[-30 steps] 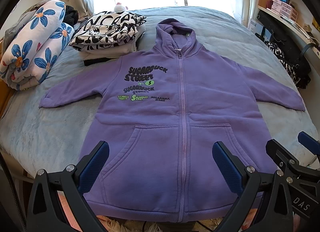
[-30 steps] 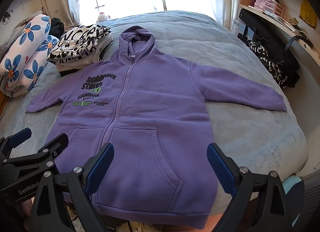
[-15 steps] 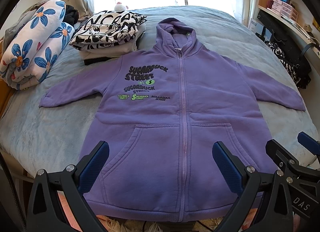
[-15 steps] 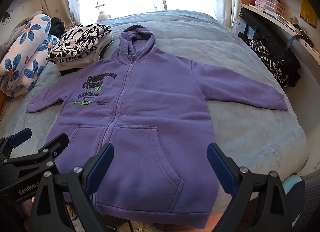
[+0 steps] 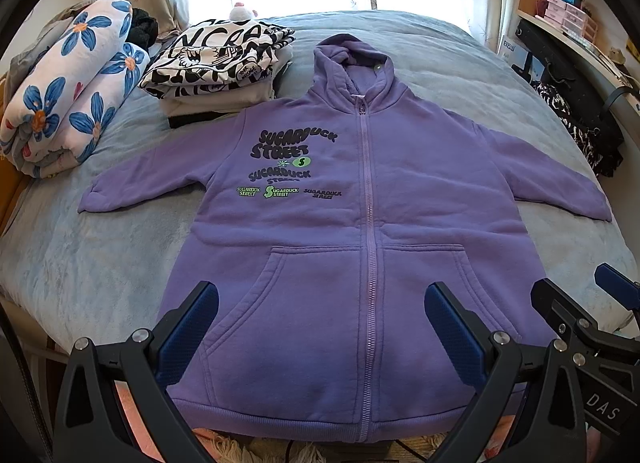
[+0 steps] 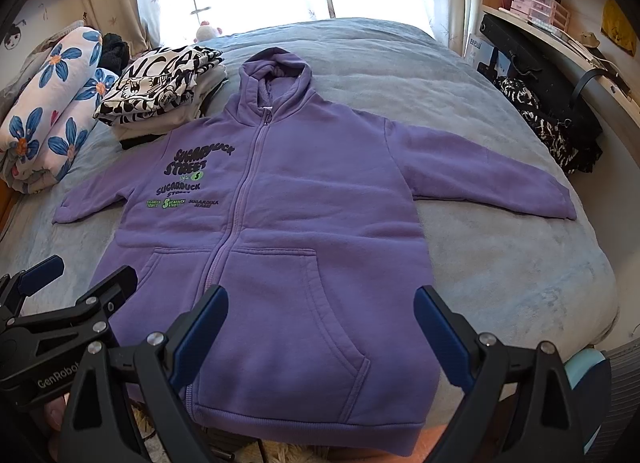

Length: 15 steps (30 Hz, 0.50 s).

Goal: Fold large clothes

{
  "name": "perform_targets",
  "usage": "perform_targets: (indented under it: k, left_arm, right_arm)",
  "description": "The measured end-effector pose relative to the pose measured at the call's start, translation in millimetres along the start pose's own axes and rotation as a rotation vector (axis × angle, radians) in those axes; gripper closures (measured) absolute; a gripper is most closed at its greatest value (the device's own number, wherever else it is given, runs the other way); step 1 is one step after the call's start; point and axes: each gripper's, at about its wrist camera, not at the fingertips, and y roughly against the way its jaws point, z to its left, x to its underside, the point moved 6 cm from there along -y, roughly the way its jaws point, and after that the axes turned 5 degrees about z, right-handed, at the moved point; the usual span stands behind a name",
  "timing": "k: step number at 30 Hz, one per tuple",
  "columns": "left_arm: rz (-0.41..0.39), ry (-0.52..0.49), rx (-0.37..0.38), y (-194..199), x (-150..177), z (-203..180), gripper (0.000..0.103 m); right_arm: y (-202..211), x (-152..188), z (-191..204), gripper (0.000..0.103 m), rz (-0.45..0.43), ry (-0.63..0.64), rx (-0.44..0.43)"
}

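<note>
- The hoodie [image 5: 360, 263] lies flat, front up and zipped, on the bed [image 5: 80, 263]; hood toward the window, hem at the near edge.
- Both sleeves are spread outward. No fold shows yet; judged from this, all folding of this garment is left.
- A folded stack [image 5: 216, 63] beside the hood suggests other garments are done.
- Left claw [image 5: 320, 327]: spread wide, empty, above the pocket area.
- Right claw [image 6: 320, 331]: spread wide, empty, above the right pocket.
- A floral roll [image 5: 68, 91] lies at the far left.
- Left view shows the full hem and the right claw's side; right view shows the right cuff [image 6: 560, 203] and bare bed beyond it more fully.
</note>
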Motion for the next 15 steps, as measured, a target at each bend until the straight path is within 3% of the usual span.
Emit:
perform_targets:
  k: [15]
  left_arm:
    - [0.002, -0.001, -0.003, 0.5, 1.4, 1.9, 0.001]
  right_arm:
    - [-0.6, 2.7, 0.8, 0.008, 0.002, 0.0, -0.001]
